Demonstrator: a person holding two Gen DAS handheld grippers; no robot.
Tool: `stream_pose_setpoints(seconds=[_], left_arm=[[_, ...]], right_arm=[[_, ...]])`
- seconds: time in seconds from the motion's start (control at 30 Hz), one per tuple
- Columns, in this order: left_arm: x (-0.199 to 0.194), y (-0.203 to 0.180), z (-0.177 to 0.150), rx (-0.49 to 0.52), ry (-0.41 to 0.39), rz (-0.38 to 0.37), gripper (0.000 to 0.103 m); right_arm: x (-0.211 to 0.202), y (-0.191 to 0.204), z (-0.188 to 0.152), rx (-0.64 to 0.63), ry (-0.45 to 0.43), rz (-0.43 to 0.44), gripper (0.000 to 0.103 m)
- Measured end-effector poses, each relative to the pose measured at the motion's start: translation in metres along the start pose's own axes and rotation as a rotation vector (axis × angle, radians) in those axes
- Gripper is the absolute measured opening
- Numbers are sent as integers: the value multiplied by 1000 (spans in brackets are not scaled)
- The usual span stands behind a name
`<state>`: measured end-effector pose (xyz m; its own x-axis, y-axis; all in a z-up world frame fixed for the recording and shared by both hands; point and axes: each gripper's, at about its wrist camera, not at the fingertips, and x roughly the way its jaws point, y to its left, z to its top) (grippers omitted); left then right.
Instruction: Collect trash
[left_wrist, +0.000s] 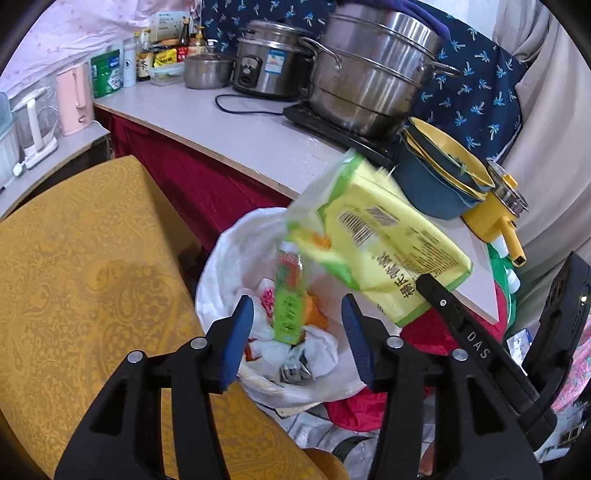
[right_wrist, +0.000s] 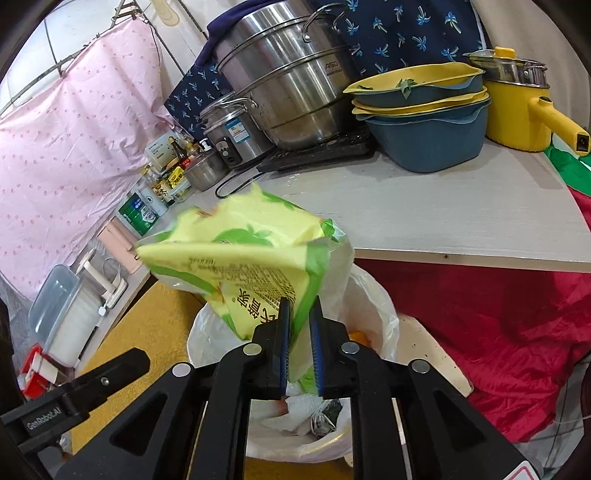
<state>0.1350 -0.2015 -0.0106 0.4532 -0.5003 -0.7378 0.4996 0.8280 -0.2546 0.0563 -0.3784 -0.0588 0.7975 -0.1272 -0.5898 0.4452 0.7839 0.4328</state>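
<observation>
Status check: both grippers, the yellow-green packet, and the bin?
Right gripper shut on yellow-green packet, held above white-lined bin. Left gripper open, empty, over bin. Nothing blocking the drop.

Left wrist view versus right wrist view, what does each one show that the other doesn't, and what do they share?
Only the left wrist view shows the open left claw, a green carton standing in the bin, and a pink kettle.

Only the right wrist view shows the right claw pinching the wrapper's corner, and a clear lidded box at lower left.

Both show the yellow-green wrapper over the white-lined trash bin, the big steel pot, the stacked blue bowls, and the yellow pot.
</observation>
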Motion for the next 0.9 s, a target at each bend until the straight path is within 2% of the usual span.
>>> stream_pose_setpoints(seconds=[0.07,0.2,0.37,0.5,0.7,0.9], left_arm=[[-2,1,2,2,-6,13,51],[-9,6,2,1,-25,27,59],[-15,8,1,1,-32,38,63],[-23,10,0,4,-47,50,66],[-39,14,-7,22,-69,86,71],[-59,16,-15,58,-98,137,72]], right_arm=[[3,4,-1,-1,6,9,16],[3,9,-1,-8,-4,9,36],[-5,14,2,-15,-15,12,37],[-14,20,3,-36,-25,7,46],[-34,33,2,-86,-42,-1,53],[-54,52,-8,-183,-28,-29,63]])
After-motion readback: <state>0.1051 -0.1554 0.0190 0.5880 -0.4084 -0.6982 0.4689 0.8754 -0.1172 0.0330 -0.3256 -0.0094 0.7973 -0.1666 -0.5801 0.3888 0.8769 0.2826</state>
